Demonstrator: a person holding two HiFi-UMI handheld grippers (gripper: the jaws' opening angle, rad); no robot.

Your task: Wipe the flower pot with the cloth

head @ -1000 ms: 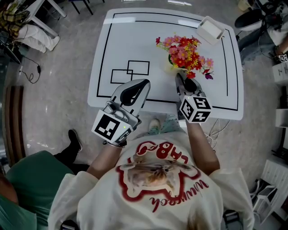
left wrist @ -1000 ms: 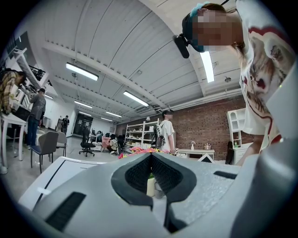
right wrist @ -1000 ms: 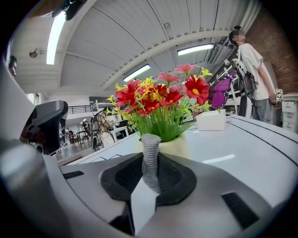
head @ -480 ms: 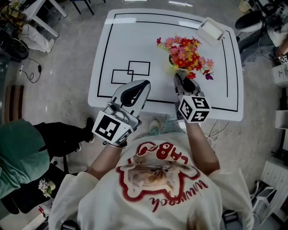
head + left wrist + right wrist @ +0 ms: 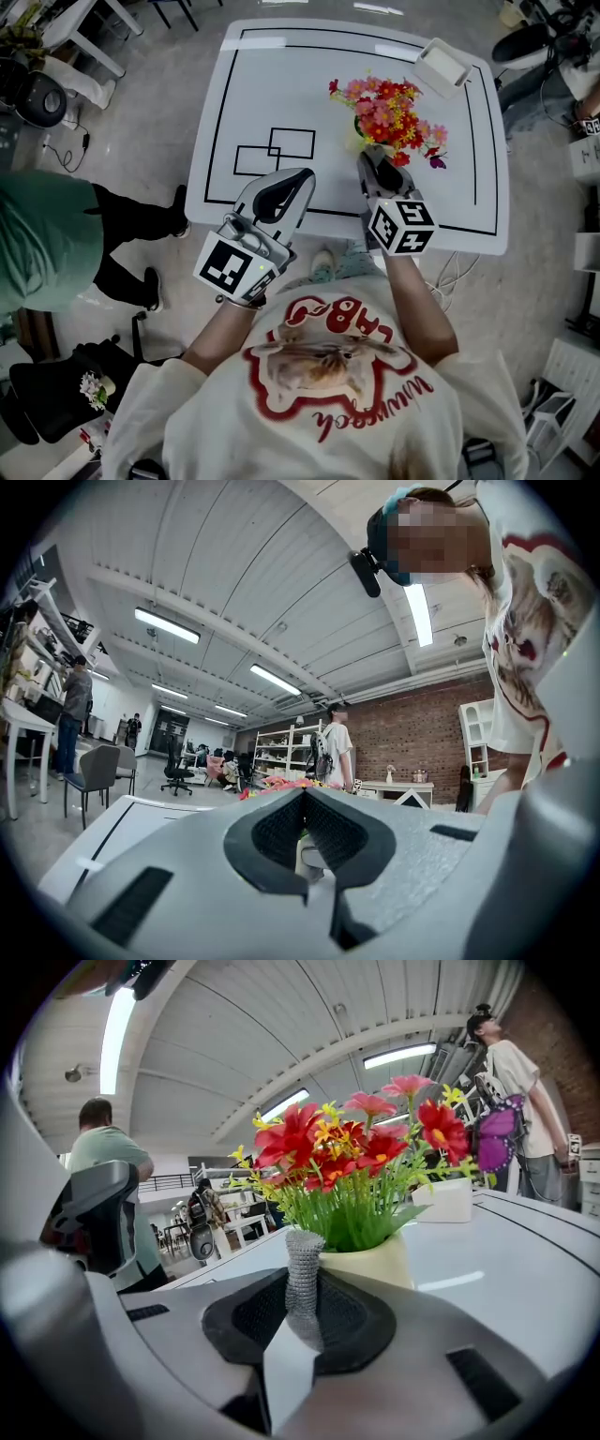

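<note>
A cream flower pot [image 5: 370,1262] holding red and pink artificial flowers [image 5: 386,111] stands right of the middle of the white table [image 5: 262,84]. My right gripper [image 5: 367,157] is just in front of the pot, pointing at it. It is shut on a strip of grey knitted cloth [image 5: 302,1279], which stands up between the jaws, close to the pot wall. I cannot tell whether the cloth touches the pot. My left gripper [image 5: 300,176] hovers over the table's front edge to the left, apart from the pot, its jaws together with nothing in them.
A white box [image 5: 441,61] sits at the table's far right corner. Two overlapping black-outlined rectangles [image 5: 277,150] are marked left of the pot. A purple butterfly [image 5: 436,159] hangs at the flowers' right. A person in green [image 5: 47,234] stands left of the table.
The person in green has walked up along the left side of the head view. Both grippers have stayed nearly where they were, and the cloth remains gripped.
</note>
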